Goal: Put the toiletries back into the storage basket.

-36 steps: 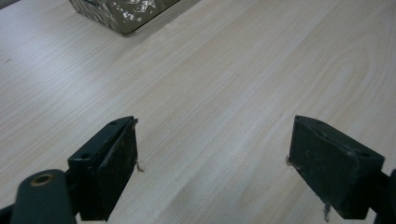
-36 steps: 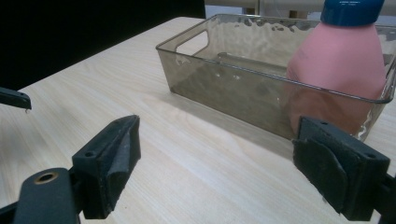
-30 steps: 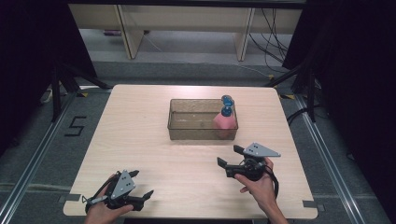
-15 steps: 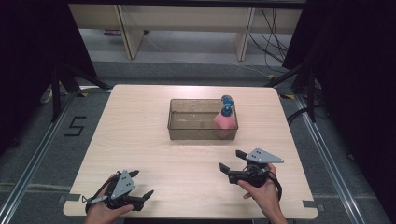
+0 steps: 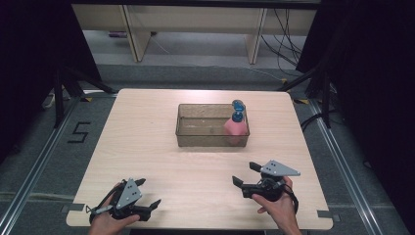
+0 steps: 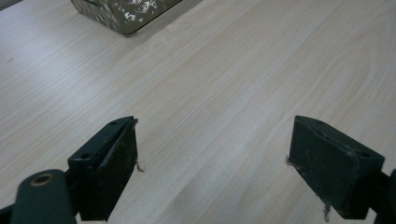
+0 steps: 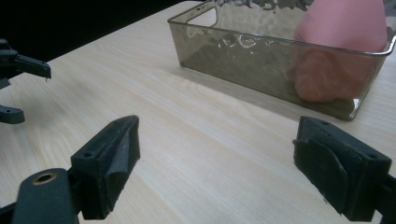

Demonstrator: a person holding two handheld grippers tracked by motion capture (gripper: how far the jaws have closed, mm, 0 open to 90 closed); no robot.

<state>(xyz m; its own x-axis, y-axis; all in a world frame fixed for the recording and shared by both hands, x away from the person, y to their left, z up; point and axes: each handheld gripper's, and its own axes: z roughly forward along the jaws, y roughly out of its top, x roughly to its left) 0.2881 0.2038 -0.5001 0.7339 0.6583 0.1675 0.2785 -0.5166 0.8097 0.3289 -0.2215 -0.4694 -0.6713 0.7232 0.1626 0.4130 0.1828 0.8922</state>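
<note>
Two grippers, both low near your edge of the table (image 5: 147,127). Your left gripper (image 5: 148,193) sits close to the front-left corner, jaws spread wide, nothing between them. In the left gripper view its jaws frame bare wood, with a corner of the clear bin (image 6: 122,13) far ahead at the top.

Between the two grippers: a wide stretch of open tabletop, nothing lying on it.

Clear bin (image 5: 195,132) sits just past table centre, well apart from both grippers. Inside, at its right end, a pink bottle (image 5: 236,127) with a blue top (image 5: 238,106) stands upright against the right wall. Rest of the bin floor looks empty.

Your right gripper (image 5: 245,174) is front-right, jaws wide apart, holding nothing, pointing left across the table. In the right gripper view the bin's near long wall (image 7: 261,70) lies ahead with the pink bottle (image 7: 341,51) behind it at the right, and your left gripper (image 7: 18,84) shows at the left edge. Open wood between the jaws and the bin. To the right of it, a strip of free table before the right edge.
</note>
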